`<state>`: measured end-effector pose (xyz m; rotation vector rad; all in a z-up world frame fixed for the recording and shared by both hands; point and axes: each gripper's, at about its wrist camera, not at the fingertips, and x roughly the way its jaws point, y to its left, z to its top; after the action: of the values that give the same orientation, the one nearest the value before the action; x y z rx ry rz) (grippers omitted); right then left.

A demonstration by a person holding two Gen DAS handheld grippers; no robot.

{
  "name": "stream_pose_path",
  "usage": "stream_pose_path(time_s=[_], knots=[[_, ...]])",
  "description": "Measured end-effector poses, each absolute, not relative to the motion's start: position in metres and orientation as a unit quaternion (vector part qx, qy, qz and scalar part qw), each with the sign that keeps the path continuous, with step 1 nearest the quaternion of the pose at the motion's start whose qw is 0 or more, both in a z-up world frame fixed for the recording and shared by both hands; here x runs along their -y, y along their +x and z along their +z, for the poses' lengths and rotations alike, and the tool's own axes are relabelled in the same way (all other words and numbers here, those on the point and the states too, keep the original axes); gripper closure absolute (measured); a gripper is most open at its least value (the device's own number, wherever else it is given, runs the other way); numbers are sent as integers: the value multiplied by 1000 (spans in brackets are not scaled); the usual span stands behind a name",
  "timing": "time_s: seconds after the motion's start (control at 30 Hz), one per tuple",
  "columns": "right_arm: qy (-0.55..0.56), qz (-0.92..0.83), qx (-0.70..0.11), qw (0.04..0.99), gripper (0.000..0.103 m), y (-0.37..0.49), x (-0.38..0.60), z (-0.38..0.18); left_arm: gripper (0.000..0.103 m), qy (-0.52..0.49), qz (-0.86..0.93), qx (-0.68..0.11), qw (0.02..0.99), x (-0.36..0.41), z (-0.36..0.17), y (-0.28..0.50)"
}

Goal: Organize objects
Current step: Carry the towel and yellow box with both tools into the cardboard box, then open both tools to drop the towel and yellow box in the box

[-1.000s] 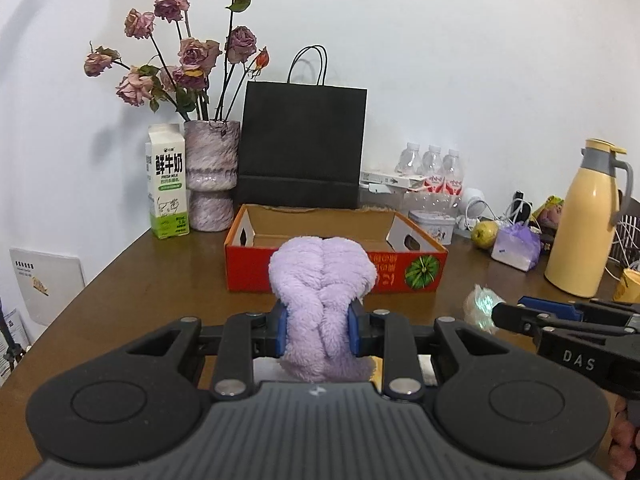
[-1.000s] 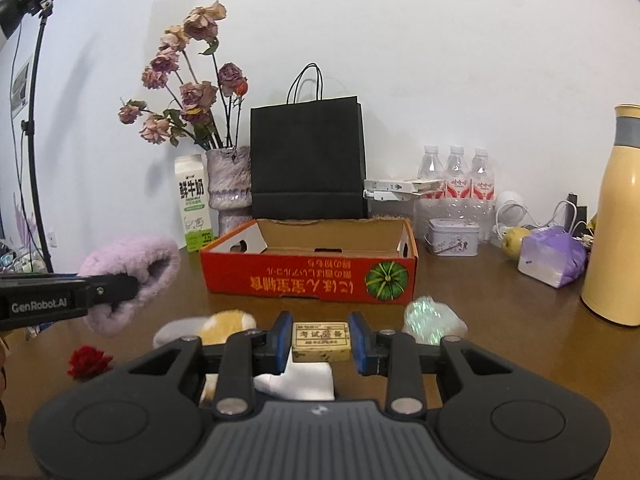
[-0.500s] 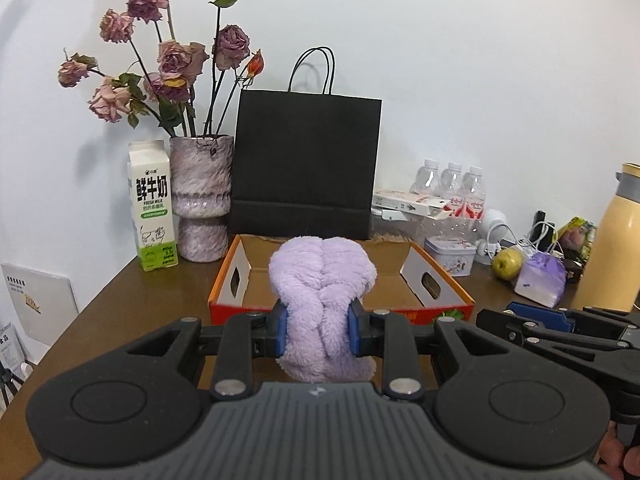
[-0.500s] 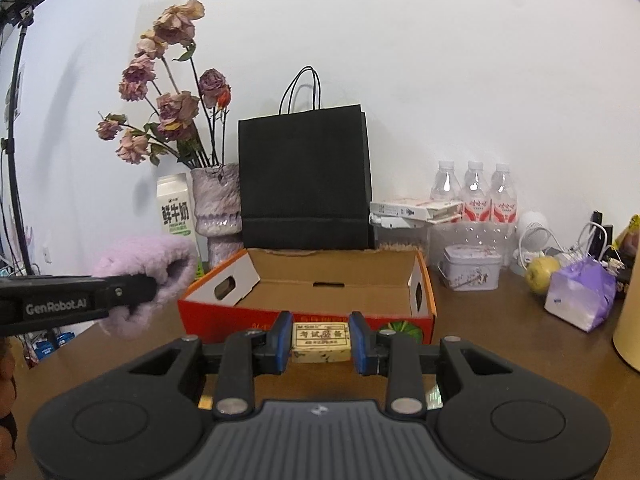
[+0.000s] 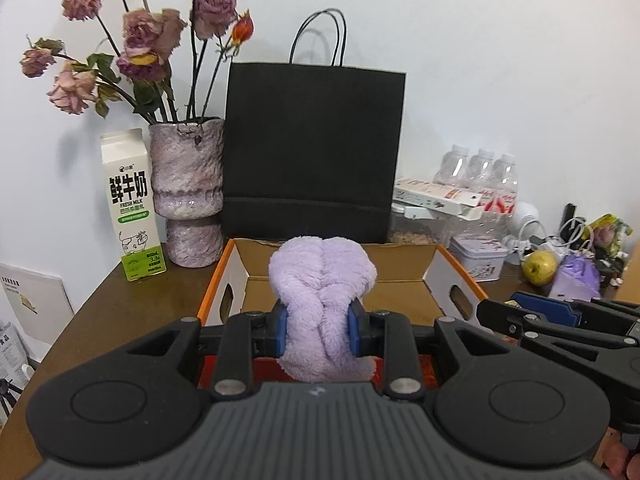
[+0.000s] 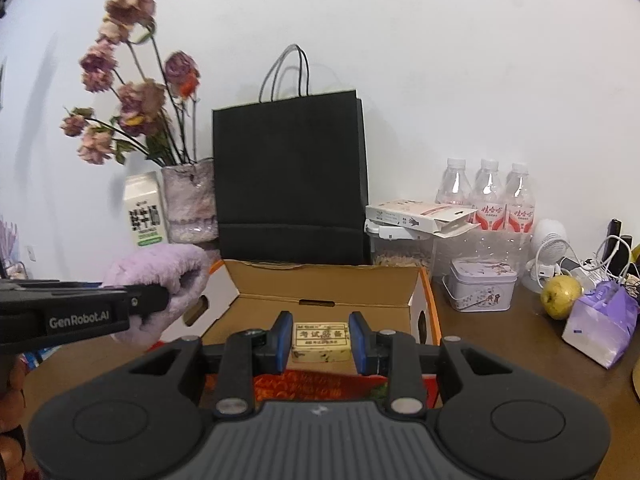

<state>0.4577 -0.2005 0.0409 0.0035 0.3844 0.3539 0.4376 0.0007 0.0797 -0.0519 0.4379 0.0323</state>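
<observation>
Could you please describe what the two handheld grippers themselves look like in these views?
Both are matte black plastic with a ribbed grey top plate, two round raised discs and silver screw heads on the linkage arms. The left gripper and right gripper each have blue pads on their fingers. The left one's side reads "GenRobot.AI" in white. No cables or sleeves show.

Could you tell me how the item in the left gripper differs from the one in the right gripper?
The left gripper pinches a fluffy purple cloth, soft and bulging past the pads; the right gripper clamps a small beige block, rigid and boxy with printed characters. The cloth spills above and below the fingers; the block fits neatly between them. Both are held by the open cardboard box.
</observation>
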Motion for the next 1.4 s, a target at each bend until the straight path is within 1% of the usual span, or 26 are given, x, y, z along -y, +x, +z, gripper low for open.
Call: stream_pose_path(time_s=[0.23,0.5,0.73,0.97,1.07,1.17,1.2,1.23,1.27,1.3,1.33,1.37,1.4], knots=[[-8,163,-229,960,74,511,186,35,75,-9,40,-229,972,0,82,481],[-10,152,-278,949,74,567,173,26,75,-20,60,-260,964,-8,75,528],[-23,131,-320,938,74,603,152,10,75,-23,99,-305,947,-12,54,571],[-41,118,-348,929,74,619,140,-14,75,-18,111,-331,937,-13,28,591],[-43,108,-356,927,74,625,141,-23,73,-22,110,-339,934,-13,19,595],[-40,103,-368,923,73,627,143,-31,66,-24,113,-339,934,-15,16,595],[-42,105,-371,922,70,627,145,-33,59,-25,109,-336,935,-17,16,594],[-44,106,-373,921,56,626,145,-35,54,-26,104,-332,937,-18,16,593],[-45,105,-372,921,47,625,146,-35,39,-28,102,-327,939,-19,17,591],[-46,104,-368,923,29,623,147,-34,19,-29,103,-322,941,-20,18,590],[-48,104,-361,925,21,621,148,-33,11,-32,104,-314,943,-21,20,587],[-49,103,-356,928,18,619,149,-32,0,-32,106,-305,946,-21,22,585],[-50,102,-353,929,13,619,149,-30,0,-31,110,-296,948,-21,24,583]])
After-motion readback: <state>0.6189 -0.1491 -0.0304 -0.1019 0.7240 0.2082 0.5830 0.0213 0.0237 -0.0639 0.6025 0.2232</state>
